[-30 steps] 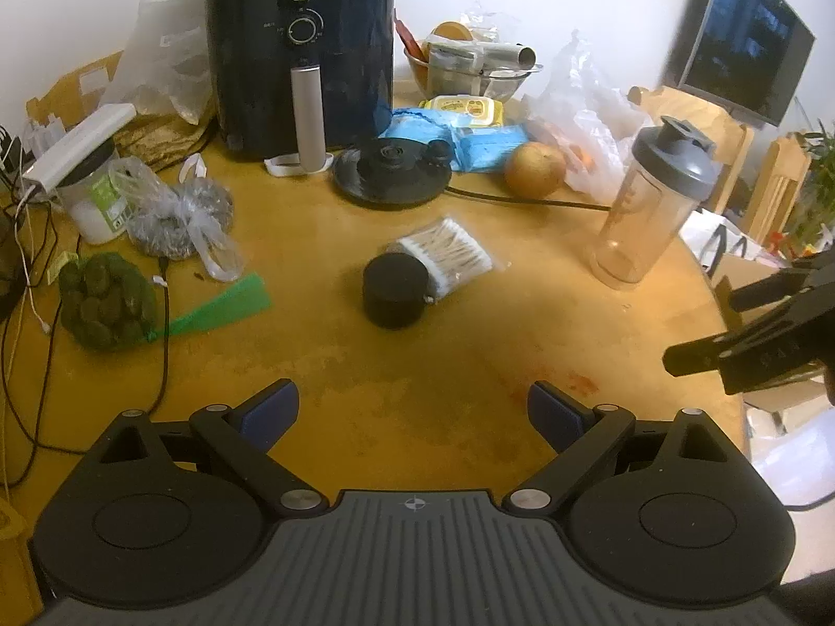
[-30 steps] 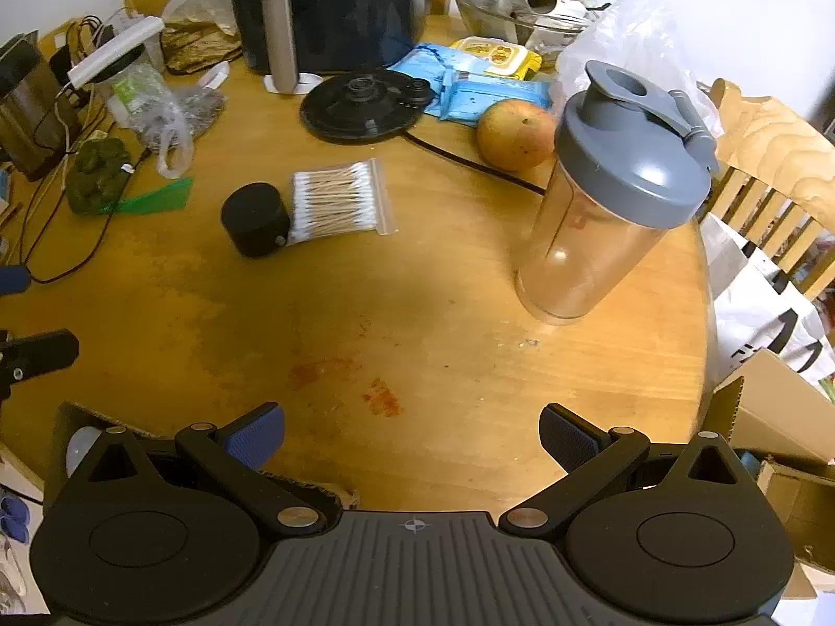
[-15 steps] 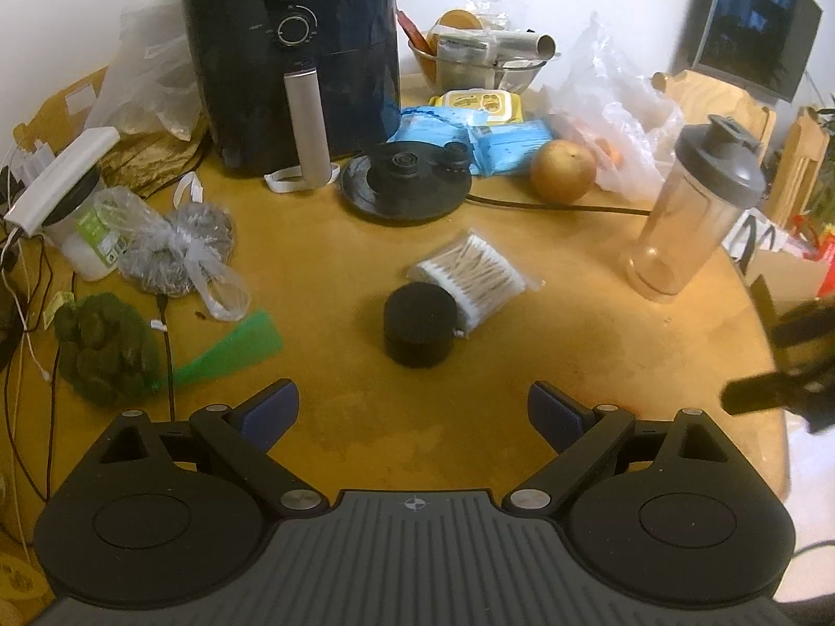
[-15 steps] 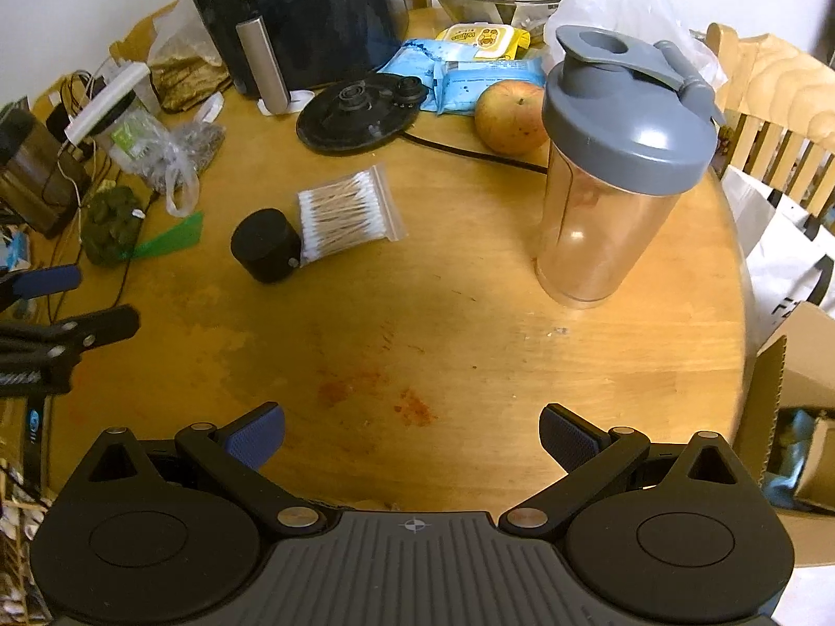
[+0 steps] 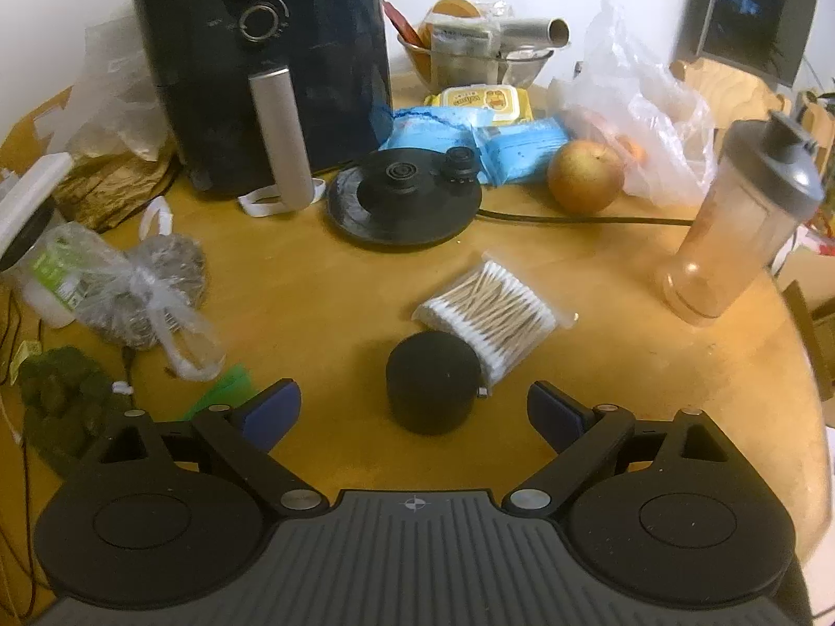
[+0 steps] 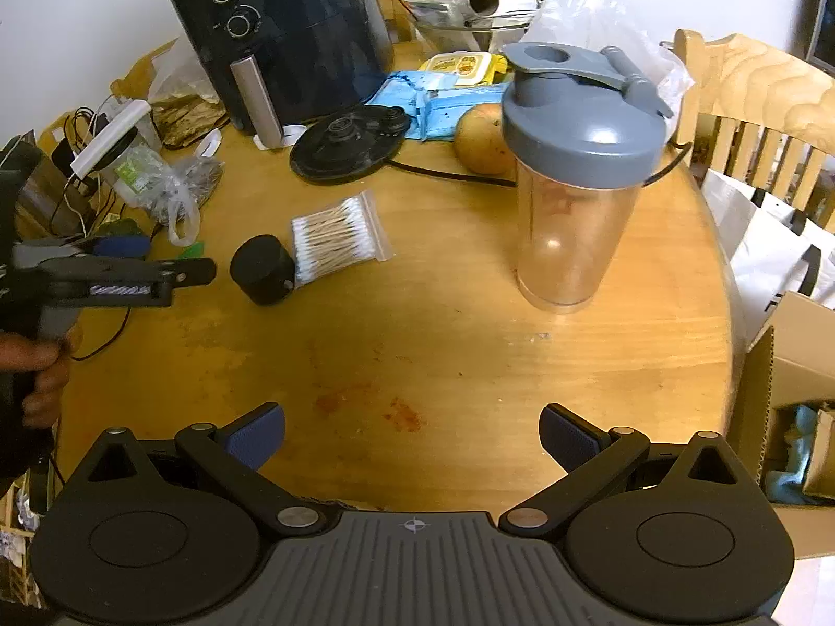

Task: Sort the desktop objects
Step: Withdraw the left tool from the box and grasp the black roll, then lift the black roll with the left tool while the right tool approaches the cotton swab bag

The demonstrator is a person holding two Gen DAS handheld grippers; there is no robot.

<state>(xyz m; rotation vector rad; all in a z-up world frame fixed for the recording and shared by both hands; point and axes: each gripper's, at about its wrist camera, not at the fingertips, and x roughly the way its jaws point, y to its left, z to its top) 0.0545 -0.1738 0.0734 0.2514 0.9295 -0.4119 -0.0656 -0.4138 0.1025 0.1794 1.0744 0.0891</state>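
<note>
The black cylinder (image 5: 432,387) stood upright just ahead of the left gripper (image 5: 415,407), centred between its wide-open, empty jaws; the right gripper (image 6: 412,430), likewise spread and empty, was farther off.

A round wooden tabletop (image 6: 469,365) is seen. An air fryer (image 5: 261,68) is set at its far edge, a shaker bottle (image 6: 574,182) near its right edge, and a black cylinder (image 5: 432,382) touching a cotton-swab bag (image 5: 490,308) mid-tabletop.
</note>
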